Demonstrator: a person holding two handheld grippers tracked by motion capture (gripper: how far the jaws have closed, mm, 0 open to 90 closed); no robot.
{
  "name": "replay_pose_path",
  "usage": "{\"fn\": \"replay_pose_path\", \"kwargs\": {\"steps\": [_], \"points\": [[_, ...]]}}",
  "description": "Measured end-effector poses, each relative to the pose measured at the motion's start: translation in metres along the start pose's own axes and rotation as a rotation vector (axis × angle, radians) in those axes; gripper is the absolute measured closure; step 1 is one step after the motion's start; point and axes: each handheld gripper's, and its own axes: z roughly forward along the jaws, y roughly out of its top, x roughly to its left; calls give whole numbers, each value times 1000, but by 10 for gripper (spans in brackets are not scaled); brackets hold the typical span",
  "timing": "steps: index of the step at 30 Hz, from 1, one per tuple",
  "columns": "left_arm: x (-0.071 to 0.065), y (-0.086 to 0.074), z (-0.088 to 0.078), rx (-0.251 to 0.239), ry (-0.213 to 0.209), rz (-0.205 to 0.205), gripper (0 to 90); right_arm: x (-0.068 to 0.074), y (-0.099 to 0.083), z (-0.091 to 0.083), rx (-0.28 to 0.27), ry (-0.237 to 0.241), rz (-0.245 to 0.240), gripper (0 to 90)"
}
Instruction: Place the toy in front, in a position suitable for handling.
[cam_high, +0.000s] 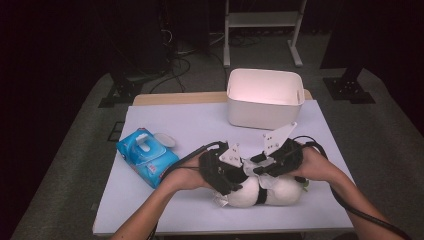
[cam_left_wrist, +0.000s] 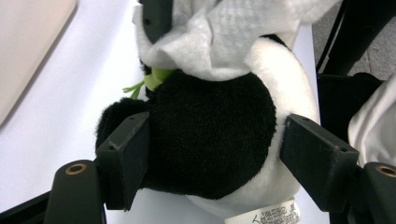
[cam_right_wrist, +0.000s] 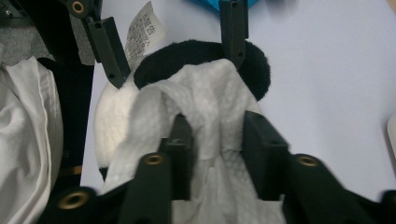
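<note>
A black and white plush toy (cam_high: 285, 192) lies on the lavender mat (cam_high: 200, 125) near the front edge. My left gripper (cam_high: 236, 184) is shut on it; in the left gripper view both pads (cam_left_wrist: 126, 154) press into the black part of the plush (cam_left_wrist: 210, 135), beside a small green trim (cam_left_wrist: 156, 79). A white wet wipe (cam_right_wrist: 210, 93) is draped over the plush (cam_right_wrist: 205, 56). My right gripper (cam_right_wrist: 219, 135) comes from the other side, and a bunched fold of the wipe sits pinched between its jaws. The wipe (cam_left_wrist: 243, 32) shows above the toy in the left gripper view.
A blue pack of wet wipes (cam_high: 147, 157) with its lid flipped open lies at the left of the mat. A white plastic bin (cam_high: 265, 107) stands at the back edge. Behind the table are a white metal frame (cam_high: 260, 20) and cables on the floor.
</note>
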Motion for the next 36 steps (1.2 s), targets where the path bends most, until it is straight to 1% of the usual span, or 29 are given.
{"fn": "replay_pose_path", "kwargs": {"steps": [2, 4, 6, 8, 9, 14, 18, 20, 22, 23, 27, 28, 29, 31, 32, 33, 36], "points": [[0, -1, 0, -6, -2, -8, 255, 0, -3, -3, 8, -12, 1, 768], [-1, -1, 0, -7, -3, -7, 255, 1, -6, -7, 19, -12, 8, 805], [-1, -1, 1, -5, 1, -12, 255, 2, -10, -11, 33, -11, 5, 830], [0, -2, 1, -11, -3, -19, 255, 4, -15, -15, 68, -7, 8, 833], [0, -2, 1, -13, -4, -21, 255, 5, -19, -16, 74, -7, 10, 833], [1, -1, 0, -5, -6, -19, 256, 9, -37, -33, 40, -24, 59, 834], [3, -2, 0, -7, -9, -29, 256, 11, -53, -46, 21, -44, 94, 833], [3, -2, 0, -9, -10, -34, 256, 13, -63, -52, 16, -56, 113, 833], [3, -2, 1, -11, -9, -34, 256, 16, -75, -58, 8, -63, 143, 833], [4, -2, 1, -9, -10, -35, 256, 17, -82, -60, -3, -66, 156, 833], [4, 0, 1, 2, -7, -32, 256, 22, -106, -67, -18, -82, 210, 832], [4, 1, 2, 4, -7, -29, 256, 23, -110, -67, -22, -82, 215, 832], [5, 2, 2, 6, -5, -29, 256, 24, -112, -68, -29, -83, 224, 832], [5, 3, 3, 10, -2, -30, 256, 25, -112, -68, -35, -86, 218, 831], [5, 3, 3, 12, -3, -31, 256, 25, -110, -68, -32, -90, 207, 831], [5, 2, 3, 11, -2, -33, 256, 24, -107, -68, -35, -93, 200, 830], [6, 2, 3, 6, -2, -38, 256, 22, -93, -65, -45, -82, 172, 829]]}}
